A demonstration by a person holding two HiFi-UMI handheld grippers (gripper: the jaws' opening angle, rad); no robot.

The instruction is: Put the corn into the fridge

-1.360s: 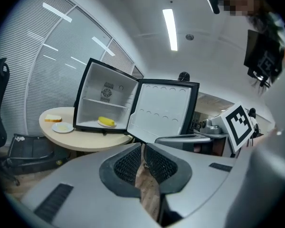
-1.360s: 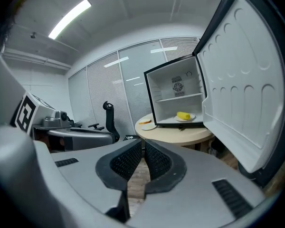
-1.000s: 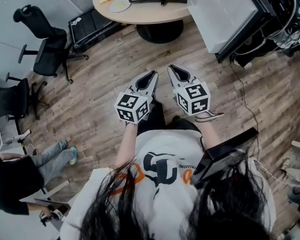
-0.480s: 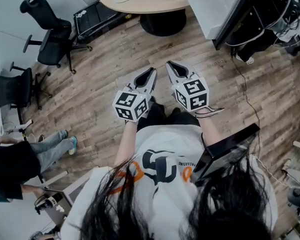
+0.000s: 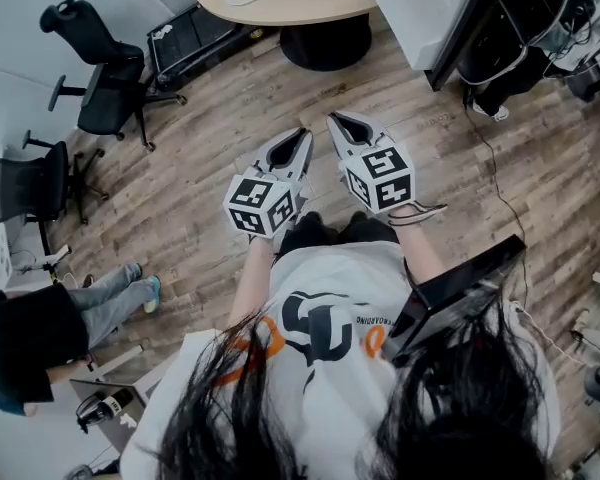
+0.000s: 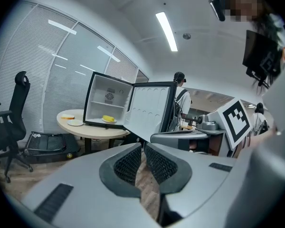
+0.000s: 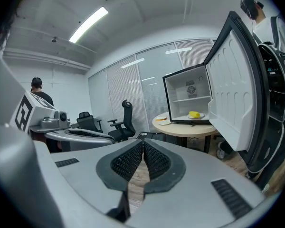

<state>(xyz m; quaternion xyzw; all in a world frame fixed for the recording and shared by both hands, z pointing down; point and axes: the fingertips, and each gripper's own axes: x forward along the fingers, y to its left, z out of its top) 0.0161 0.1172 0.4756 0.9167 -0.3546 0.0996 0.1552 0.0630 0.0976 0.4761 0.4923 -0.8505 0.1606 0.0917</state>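
Left hand-held gripper (image 6: 143, 145): jaws closed tip to tip, nothing between them. Right hand-held gripper (image 7: 142, 142): jaws likewise shut and empty. Both are held side by side, just apart, at the holder's front, above a wood-plank floor (image 5: 210, 178).

Between the grippers and the desk the floor carries no object. A thin cable (image 5: 492, 173) trails across the planks on the right. To the left stand two black office chairs, one nearer (image 5: 25, 193) and one farther (image 5: 100, 78). A seated person (image 5: 50, 328) is at the lower left. A flat black unit (image 5: 195, 40) lies on the floor against the wall, beside the desk.

One round desk (image 6: 92, 129) on a single dark pedestal bears one small fridge (image 6: 104, 101). The fridge door (image 6: 149, 109) is swung wide open toward the grippers. The corn (image 6: 108, 118) lies on a plate on the fridge's bottom shelf. One further plate (image 6: 76, 123) sits on the desk outside the fridge. A second person (image 6: 180, 99) stands behind the fridge.

Slatted blinds (image 6: 61, 75) cover the far wall; strip lights (image 6: 166, 31) run along the ceiling.
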